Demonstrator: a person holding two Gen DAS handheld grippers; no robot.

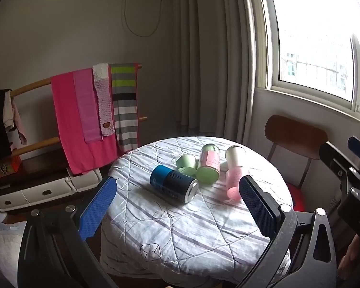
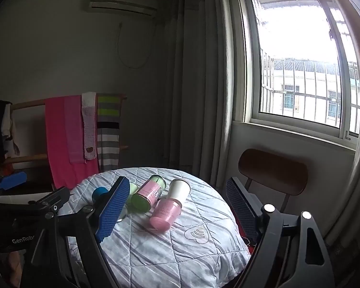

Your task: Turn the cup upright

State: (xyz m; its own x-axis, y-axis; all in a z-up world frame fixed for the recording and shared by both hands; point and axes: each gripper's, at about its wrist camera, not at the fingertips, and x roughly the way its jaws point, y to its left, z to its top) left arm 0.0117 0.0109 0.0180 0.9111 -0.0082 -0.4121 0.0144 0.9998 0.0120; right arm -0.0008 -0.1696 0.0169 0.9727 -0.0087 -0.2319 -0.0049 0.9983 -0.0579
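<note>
I am holding both grippers back from the table, which is carrying four cups lying on their sides in a tight cluster: blue cup, small green cup, green-and-pink cup and pink-and-white cup. None is standing upright, so I judge the flipping as not yet begun. My left gripper and right gripper are both gaping wide, fingers touching nothing, presumably lining up an approach.
</note>
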